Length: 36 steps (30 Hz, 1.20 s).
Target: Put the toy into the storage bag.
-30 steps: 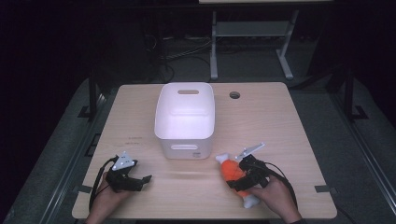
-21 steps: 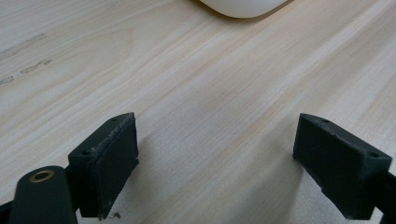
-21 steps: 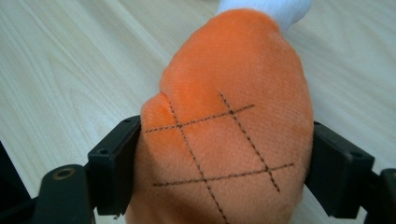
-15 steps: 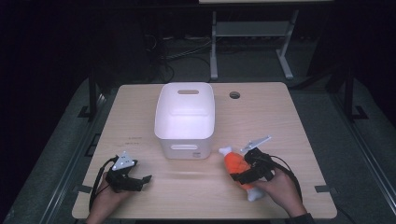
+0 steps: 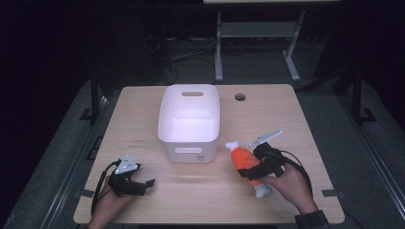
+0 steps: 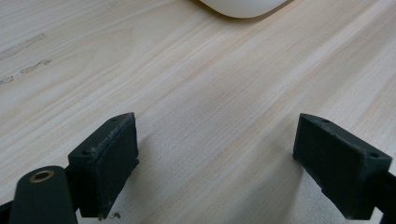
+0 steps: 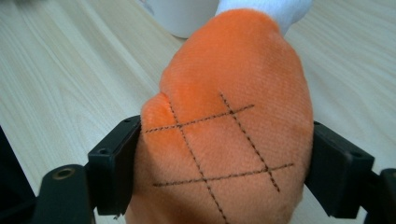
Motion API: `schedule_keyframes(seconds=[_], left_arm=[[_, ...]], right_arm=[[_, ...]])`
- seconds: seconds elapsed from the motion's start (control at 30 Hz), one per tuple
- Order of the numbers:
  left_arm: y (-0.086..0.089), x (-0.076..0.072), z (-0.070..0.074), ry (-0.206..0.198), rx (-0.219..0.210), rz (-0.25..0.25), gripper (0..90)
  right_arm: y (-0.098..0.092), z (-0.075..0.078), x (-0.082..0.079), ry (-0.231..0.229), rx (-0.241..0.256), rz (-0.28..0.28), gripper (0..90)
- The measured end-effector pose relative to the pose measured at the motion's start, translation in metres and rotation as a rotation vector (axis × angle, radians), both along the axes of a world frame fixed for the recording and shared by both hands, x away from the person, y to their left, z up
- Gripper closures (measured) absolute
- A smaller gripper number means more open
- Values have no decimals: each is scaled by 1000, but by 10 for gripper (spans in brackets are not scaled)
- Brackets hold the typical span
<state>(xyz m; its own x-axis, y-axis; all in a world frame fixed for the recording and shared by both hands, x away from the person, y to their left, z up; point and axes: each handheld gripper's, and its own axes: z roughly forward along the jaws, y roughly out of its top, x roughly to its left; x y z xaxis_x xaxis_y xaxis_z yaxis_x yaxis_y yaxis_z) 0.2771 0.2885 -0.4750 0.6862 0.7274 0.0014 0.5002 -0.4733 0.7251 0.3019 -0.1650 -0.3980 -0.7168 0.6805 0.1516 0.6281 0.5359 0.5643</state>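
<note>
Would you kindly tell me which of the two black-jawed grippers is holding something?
The right gripper: its jaws clamp the orange plush toy with white ends. The left gripper sits open over bare wood.

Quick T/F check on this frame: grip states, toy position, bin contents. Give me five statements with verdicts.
1. The right gripper is shut on the orange plush toy. True.
2. The left gripper holds a block. False: its jaws stand open with nothing between them.
3. The orange plush toy lies inside the white bin. False: it is outside, to the bin's right.
4. The white bin stands on the wooden table. True.
5. The toy has black crosshatch stitching. True.
</note>
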Motion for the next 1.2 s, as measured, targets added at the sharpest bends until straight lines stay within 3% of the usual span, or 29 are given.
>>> schedule_keyframes(seconds=[1.2], left_arm=[[0, 0, 0, 1, 5, -2, 130]], right_arm=[[1, 65, 28, -84, 33, 55, 207]])
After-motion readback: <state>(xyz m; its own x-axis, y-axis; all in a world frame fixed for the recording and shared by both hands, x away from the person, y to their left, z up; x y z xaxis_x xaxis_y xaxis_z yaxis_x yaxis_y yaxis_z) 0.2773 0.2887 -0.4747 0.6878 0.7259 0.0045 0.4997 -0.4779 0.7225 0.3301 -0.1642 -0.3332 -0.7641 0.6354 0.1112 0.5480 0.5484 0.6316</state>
